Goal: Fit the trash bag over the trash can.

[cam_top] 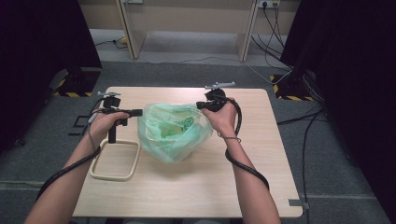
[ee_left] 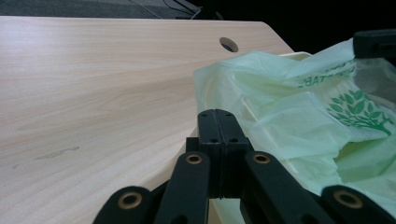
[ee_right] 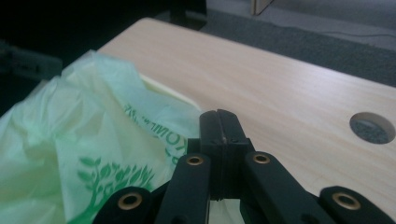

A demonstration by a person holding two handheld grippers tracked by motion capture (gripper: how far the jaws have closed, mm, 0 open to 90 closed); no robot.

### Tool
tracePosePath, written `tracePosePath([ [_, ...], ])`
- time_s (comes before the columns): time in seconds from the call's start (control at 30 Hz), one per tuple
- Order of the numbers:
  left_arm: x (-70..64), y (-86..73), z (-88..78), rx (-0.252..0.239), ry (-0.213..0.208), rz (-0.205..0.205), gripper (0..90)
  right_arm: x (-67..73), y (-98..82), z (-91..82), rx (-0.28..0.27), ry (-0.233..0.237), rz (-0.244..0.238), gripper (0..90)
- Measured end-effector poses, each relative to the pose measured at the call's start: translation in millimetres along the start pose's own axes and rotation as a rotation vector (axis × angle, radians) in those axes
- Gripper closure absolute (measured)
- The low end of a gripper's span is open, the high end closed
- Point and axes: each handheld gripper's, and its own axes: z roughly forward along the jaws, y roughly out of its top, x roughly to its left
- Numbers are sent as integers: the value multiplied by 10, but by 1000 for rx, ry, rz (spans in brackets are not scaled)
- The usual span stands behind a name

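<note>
Both tongs are clenched. Left gripper sits left of centre in the high view, its jaws pressed flat together at the left rim of the green plastic bag; whether film is pinched there cannot be told. Right gripper meets the bag's upper right rim likewise. Between the 2 tongs, at frame centre on the table, the bag's mouth opens upward, its long axis running left to right. Just lower left lies a cream tray.
</note>
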Motion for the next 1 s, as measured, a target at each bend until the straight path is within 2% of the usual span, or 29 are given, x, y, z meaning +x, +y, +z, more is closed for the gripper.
tracePosePath([
  [0.13, 27, 1, 14, -2, 28, -16, 893, -43, 22, 39, -49, -41, 51, 900],
  [0.33, 79, -48, 91, 26, 69, -23, 893, -92, -24, 180, -26, -89, 90, 900],
  [0.5, 82, -114, 162, 74, 80, -3, 894, -105, -99, 291, 53, -101, 90, 900],
  [0.7, 62, -180, 199, 121, 78, 18, 894, -93, -157, 366, 159, -75, 70, 900],
  [0.87, 17, -197, 201, 142, 75, 46, 894, -65, -147, 362, 184, -68, 38, 900],
  [1.0, 3, -221, 208, 166, 83, 65, 894, -75, -172, 375, 240, -60, 19, 900],
])
